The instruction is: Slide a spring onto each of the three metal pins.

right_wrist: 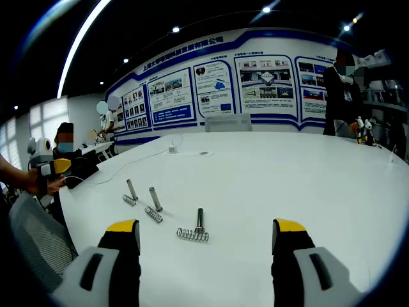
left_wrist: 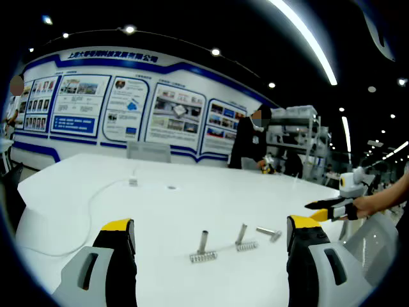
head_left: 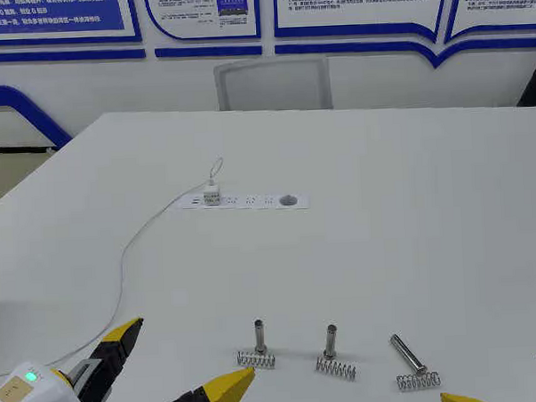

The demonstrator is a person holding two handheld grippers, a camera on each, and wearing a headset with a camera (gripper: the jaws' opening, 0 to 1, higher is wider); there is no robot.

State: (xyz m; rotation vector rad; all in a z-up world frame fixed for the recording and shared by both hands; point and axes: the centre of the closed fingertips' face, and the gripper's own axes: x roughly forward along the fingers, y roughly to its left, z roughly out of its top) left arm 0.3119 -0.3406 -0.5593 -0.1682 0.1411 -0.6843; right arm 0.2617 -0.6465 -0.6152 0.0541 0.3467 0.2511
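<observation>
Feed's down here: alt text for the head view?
Three metal pins sit in a row near the front of a white table, each with a loose spring lying beside its base, none threaded on; the rightmost pin slants. The left gripper, open, is at lower left; the right gripper's yellow tips show at the lower right edge.

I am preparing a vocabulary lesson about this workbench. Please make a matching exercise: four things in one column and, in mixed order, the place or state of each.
Things
1. leftmost pin
2. three springs
3. white charger
4. grey chair

Place or state
a. plugged into the power strip
b. behind the far edge of the table
c. standing upright
d. lying flat in front of the pins, not yet on any pin

Pairs: 1-c; 2-d; 3-a; 4-b
</observation>
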